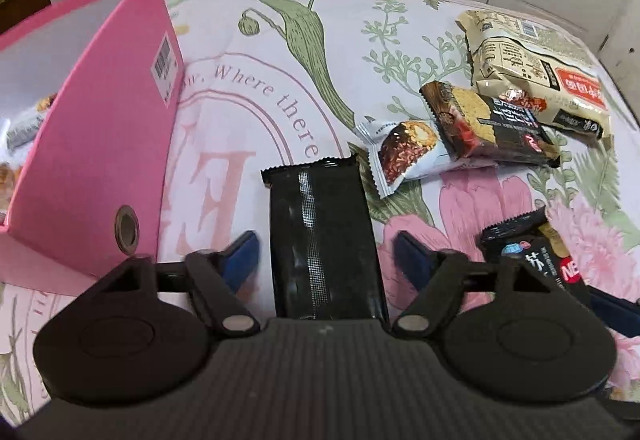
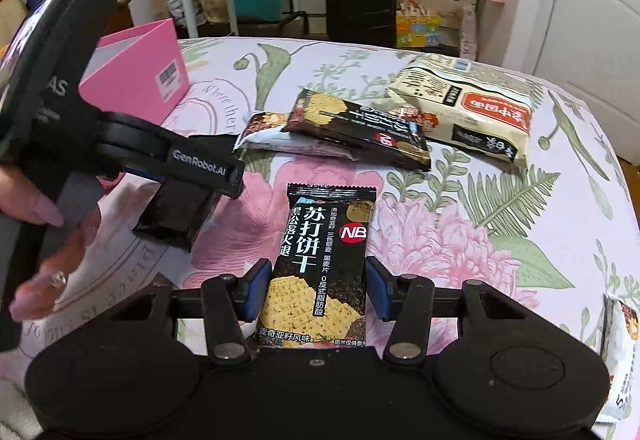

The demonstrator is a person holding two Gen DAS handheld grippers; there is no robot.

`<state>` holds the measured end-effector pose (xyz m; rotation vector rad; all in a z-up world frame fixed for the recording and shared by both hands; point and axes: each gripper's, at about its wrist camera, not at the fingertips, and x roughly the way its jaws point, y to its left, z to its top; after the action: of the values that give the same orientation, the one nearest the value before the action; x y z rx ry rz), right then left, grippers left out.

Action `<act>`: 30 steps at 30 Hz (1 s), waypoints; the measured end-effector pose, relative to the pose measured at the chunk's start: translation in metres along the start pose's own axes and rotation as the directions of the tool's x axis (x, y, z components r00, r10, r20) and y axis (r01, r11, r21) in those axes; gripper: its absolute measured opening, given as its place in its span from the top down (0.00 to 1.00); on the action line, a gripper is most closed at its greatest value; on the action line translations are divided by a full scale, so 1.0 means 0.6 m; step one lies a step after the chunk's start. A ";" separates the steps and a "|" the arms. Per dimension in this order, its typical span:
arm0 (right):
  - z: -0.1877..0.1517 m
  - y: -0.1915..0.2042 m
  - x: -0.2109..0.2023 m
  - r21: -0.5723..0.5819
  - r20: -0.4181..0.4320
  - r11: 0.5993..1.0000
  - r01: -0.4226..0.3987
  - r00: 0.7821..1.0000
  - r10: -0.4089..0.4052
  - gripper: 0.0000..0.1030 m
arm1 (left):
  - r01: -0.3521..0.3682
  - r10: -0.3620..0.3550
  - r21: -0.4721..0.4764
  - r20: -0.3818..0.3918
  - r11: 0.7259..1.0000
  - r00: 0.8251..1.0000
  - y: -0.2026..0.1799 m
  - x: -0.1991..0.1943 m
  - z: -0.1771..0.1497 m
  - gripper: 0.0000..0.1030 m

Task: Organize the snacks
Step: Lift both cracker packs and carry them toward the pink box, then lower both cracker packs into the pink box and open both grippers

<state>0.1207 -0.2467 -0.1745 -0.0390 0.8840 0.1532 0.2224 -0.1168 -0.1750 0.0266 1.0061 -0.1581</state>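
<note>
Left wrist view: left tool spread astride the black snack packet, untouched, long axis running up-frame; pink box upper left.

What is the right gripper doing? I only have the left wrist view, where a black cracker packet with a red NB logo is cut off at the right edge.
Observer: The right gripper straddles that black cracker packet, with its blue pads against both long edges.
Operator: Any snacks outside my view?
Observer: Yes, a white snack packet lies on the floral cloth, off to the right gripper's right.
Operator: What is holding the left gripper?
Observer: A hand with long pink nails is wrapped around the handle of the left gripper.
</note>
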 end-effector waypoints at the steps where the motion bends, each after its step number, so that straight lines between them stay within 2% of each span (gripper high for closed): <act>1: 0.002 0.000 0.005 0.007 -0.002 1.000 -0.001 1.000 0.001 0.46 | -0.017 0.017 0.024 0.005 1.000 1.000 -0.005 -0.002 -0.001 0.53; 5: 0.002 0.003 -0.003 0.031 -0.006 0.999 -0.006 1.000 0.007 0.46 | -0.023 0.023 0.061 -0.006 0.998 1.000 -0.010 -0.009 -0.001 0.54; 13: 0.013 0.019 -0.039 0.072 -0.040 0.997 -0.033 0.999 0.036 0.46 | 0.032 -0.026 0.090 -0.066 0.995 0.997 -0.004 -0.061 -0.021 0.55; 21: 0.023 0.065 -0.114 0.044 -0.070 0.993 -0.105 0.992 0.108 0.46 | 0.099 -0.093 0.086 -0.069 0.991 0.993 0.045 -0.167 -0.042 0.55; 30: 0.065 0.146 -0.216 -0.053 -0.040 0.977 -0.207 0.978 0.205 0.46 | 0.110 -0.107 0.080 -0.042 0.991 0.993 0.132 -0.291 -0.050 0.54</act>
<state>0.0568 -0.1718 -0.0469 -0.0023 0.9167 0.3728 0.1168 -0.0149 -0.0480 0.0499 1.0387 -0.2999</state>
